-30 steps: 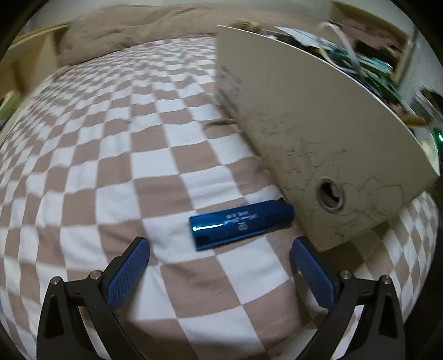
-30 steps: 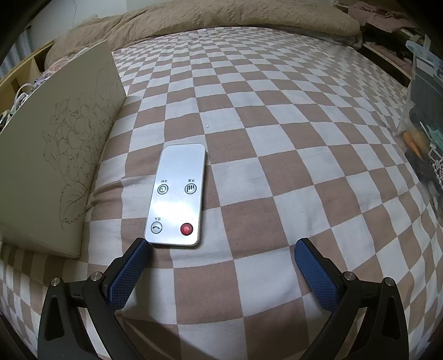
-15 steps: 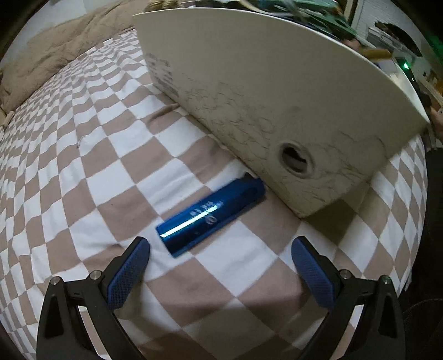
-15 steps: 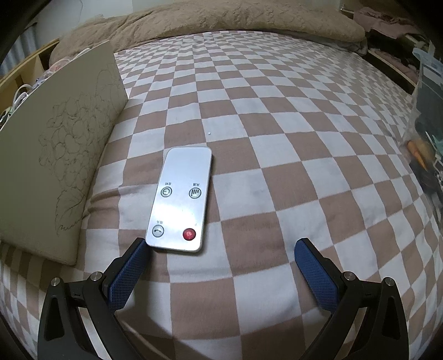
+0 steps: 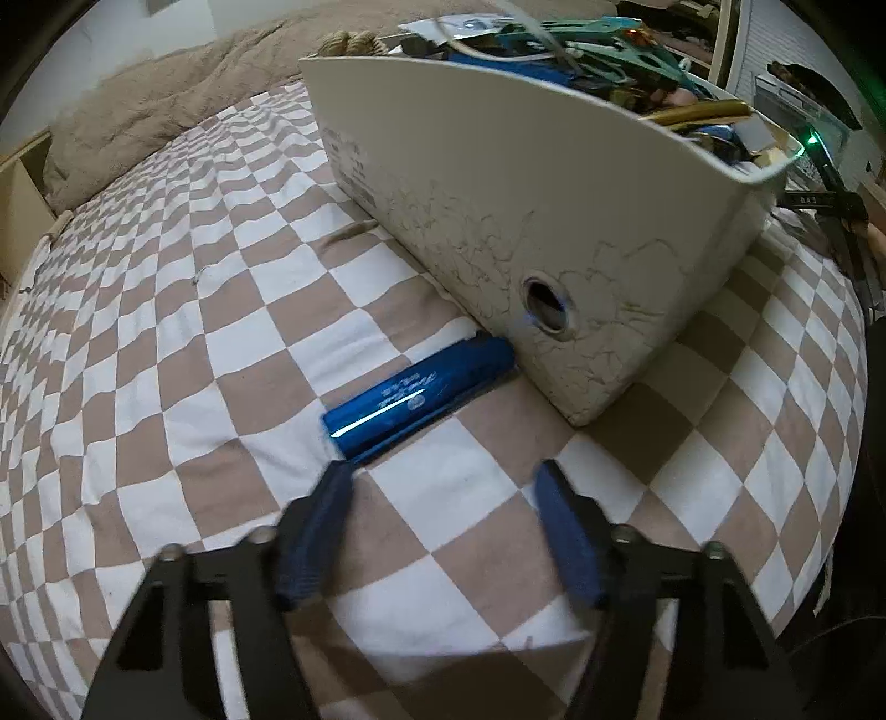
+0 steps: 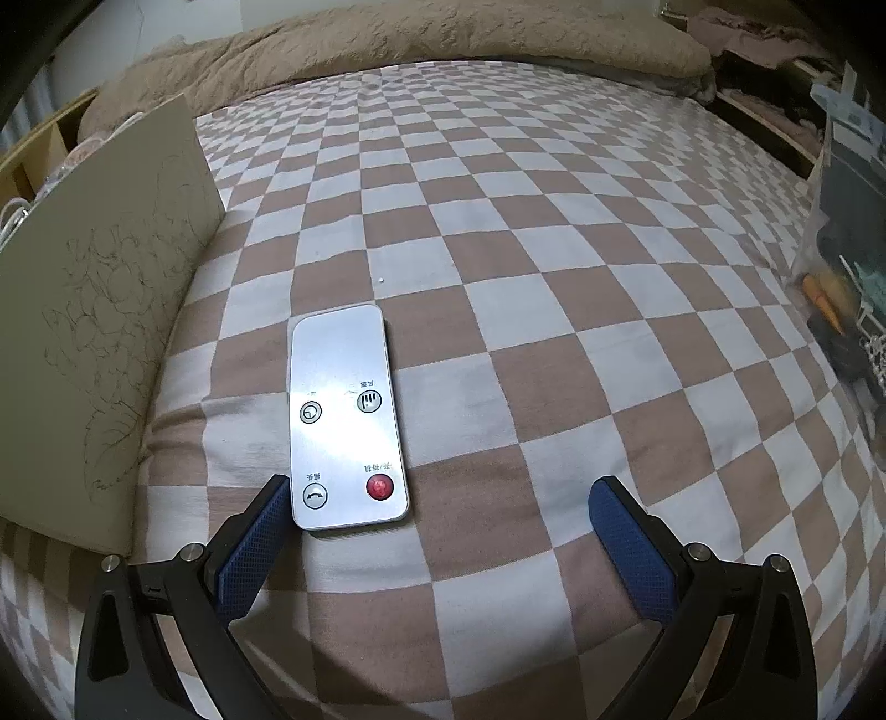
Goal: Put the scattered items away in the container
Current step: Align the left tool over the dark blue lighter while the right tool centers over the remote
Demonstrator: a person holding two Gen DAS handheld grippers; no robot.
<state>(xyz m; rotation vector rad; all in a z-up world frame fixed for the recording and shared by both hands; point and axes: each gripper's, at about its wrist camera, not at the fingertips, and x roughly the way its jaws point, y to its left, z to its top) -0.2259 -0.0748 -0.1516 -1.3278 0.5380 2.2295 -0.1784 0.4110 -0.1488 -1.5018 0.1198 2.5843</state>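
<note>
A shiny blue lighter (image 5: 418,396) lies on the checkered bedspread against the side of a cream container (image 5: 531,221) that holds several items. My left gripper (image 5: 443,476) is open, just short of the lighter's near end, its jaws narrower than before. A silver remote with a red button (image 6: 346,421) lies flat on the bedspread beside the container's wall (image 6: 99,343). My right gripper (image 6: 437,493) is open, its left fingertip (image 6: 271,498) beside the remote's near left corner.
A brown duvet (image 6: 415,39) is bunched at the far end of the bed. A clear bag of items (image 6: 847,266) sits at the right edge of the bed. The bed edge drops off to the right past the container (image 5: 830,387).
My left gripper's jaws have narrowed and it has moved closer to the lighter. My right gripper has moved toward the remote, so its left finger now flanks the remote's corner.
</note>
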